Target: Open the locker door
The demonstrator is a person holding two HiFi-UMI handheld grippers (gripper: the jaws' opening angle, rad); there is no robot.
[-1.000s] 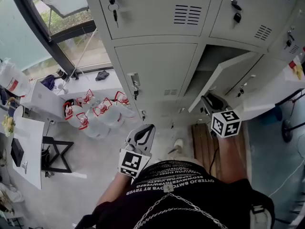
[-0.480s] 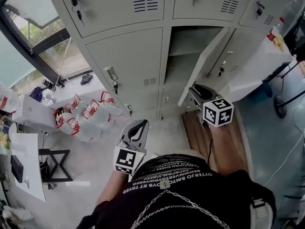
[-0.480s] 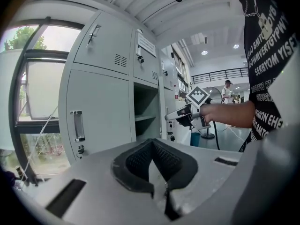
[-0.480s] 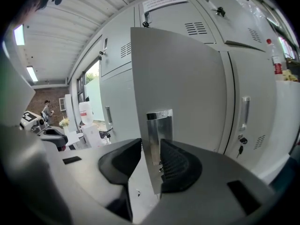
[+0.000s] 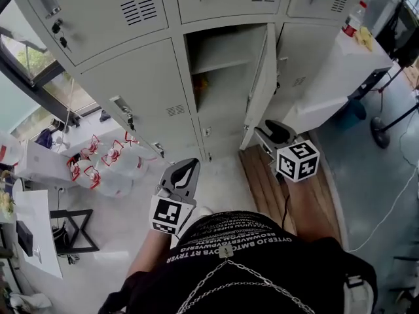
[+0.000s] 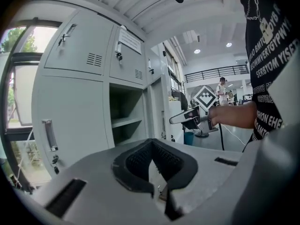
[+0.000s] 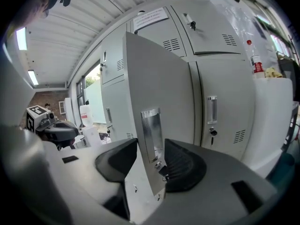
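Note:
The grey locker door stands swung wide, and the compartment with its shelf shows behind it. My right gripper is at the door's lower free edge. In the right gripper view the door and its metal handle recess stand between the jaws of the right gripper, which are opening; the left pad is clear of the sheet. My left gripper hangs low in front of me, shut and holding nothing, its pads meeting at the tip.
Neighbouring lockers have keys in their locks. Several water bottles lie on the floor at left. A white table with a bottle stands right of the lockers. A wooden floor panel lies below the door.
The door has swung further out from the locker, with the right gripper still at its edge. The head view has shifted so the open compartment sits nearer the middle.

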